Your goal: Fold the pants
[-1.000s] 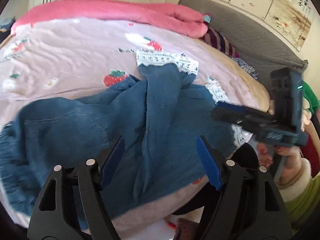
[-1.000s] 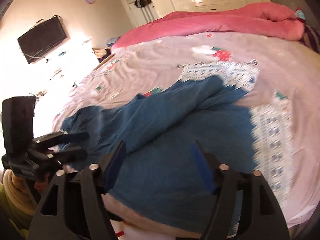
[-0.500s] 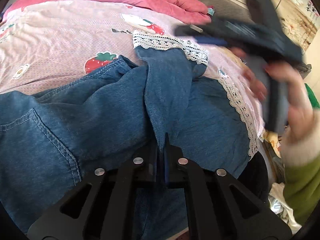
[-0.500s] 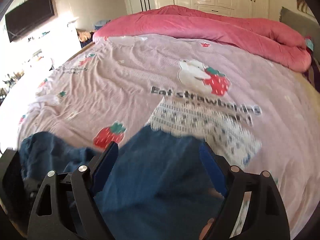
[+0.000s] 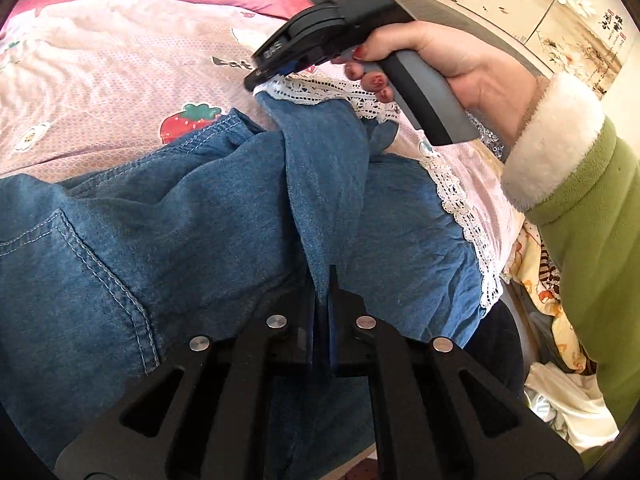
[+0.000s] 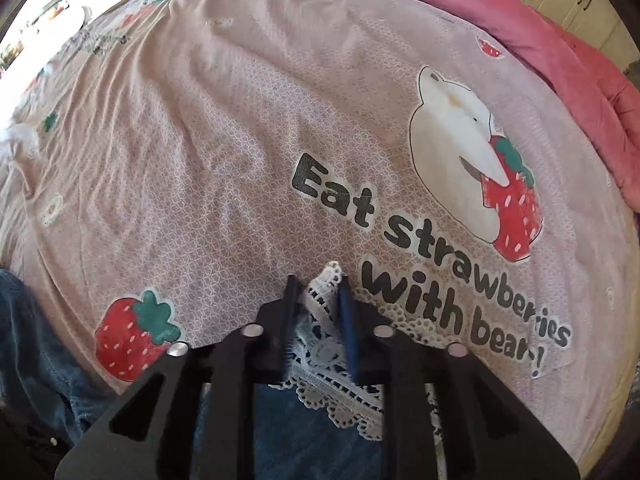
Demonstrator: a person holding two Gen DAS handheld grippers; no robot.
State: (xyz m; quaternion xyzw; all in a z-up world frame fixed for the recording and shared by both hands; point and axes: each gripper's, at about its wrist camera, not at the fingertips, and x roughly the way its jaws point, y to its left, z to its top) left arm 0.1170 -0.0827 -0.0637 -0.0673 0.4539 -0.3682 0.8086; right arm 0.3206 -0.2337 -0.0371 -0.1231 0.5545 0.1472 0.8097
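While the denim pants (image 5: 168, 216) lie crumpled on the bed near its front edge, one leg runs up over the heap to a white lace hem (image 5: 320, 90). Left hand-held gripper (image 5: 322, 280) is clenched on a ridge of that leg's denim. Right hand-held gripper (image 6: 318, 284), jaws closing, has the lace hem (image 6: 324, 344) bunched between them, tips down on the cover. Pants: blue, wrinkled, stitched back pocket at left, second lace hem at right edge. Pink bedspread (image 6: 224, 152) with strawberry prints, a bear and the text "Eat strawberries with bear!" lies underneath. Darker pink quilt (image 6: 552, 40) is piled at the far side. Person's right hand (image 5: 448, 52) with green sleeve (image 5: 592, 216) and fleecy white cuff reaches over the pants.
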